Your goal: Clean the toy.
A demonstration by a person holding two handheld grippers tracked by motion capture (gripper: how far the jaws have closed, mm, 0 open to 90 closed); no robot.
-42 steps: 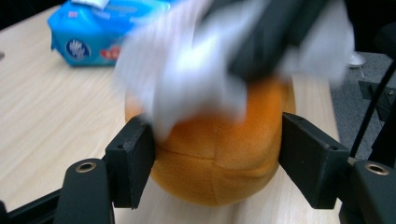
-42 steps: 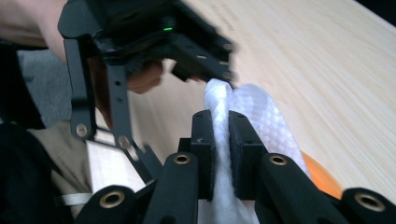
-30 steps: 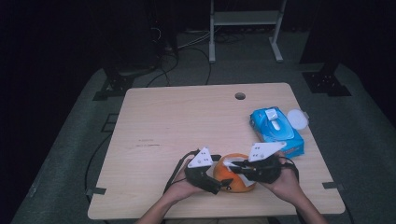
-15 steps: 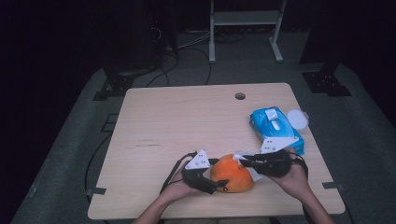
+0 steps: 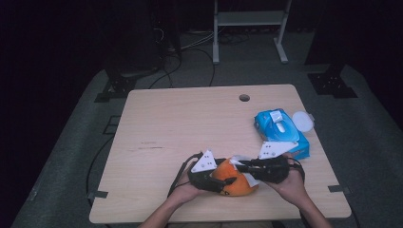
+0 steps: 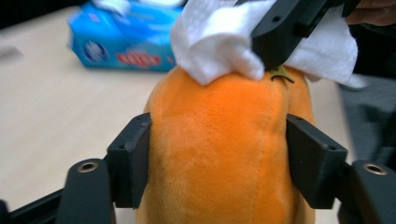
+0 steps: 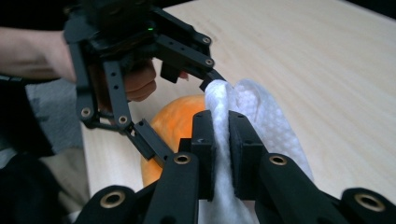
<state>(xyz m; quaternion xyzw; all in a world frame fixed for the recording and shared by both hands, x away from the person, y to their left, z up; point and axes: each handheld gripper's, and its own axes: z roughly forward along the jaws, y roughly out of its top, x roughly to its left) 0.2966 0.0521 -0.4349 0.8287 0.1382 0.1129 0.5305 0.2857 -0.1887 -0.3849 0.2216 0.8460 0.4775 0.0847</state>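
Observation:
An orange plush toy (image 5: 236, 183) sits on the table near its front edge. My left gripper (image 5: 229, 173) comes in from the left. Its jaws have just been closing, and the pads (image 6: 133, 158) now press on both sides of the plush (image 6: 219, 140). My right gripper (image 5: 240, 166) reaches in from the right, shut on a white wipe (image 7: 261, 112). The wipe (image 6: 215, 42) rests crumpled on top of the plush beside its small green stem. In the right gripper view the wipe is pinched between my right gripper's (image 7: 222, 140) pads, with the left gripper (image 7: 180, 109) behind it.
A blue pack of wipes (image 5: 280, 130) with its white lid (image 5: 302, 120) flipped open lies at the table's right edge, just behind my right hand. The wooden table (image 5: 190, 123) has a round cable hole (image 5: 244, 98) at the back. Cables trail off the front edge.
The left gripper's jaws have closed in onto the sides of the plush. The right gripper with the wipe has shifted a little over the plush's top.

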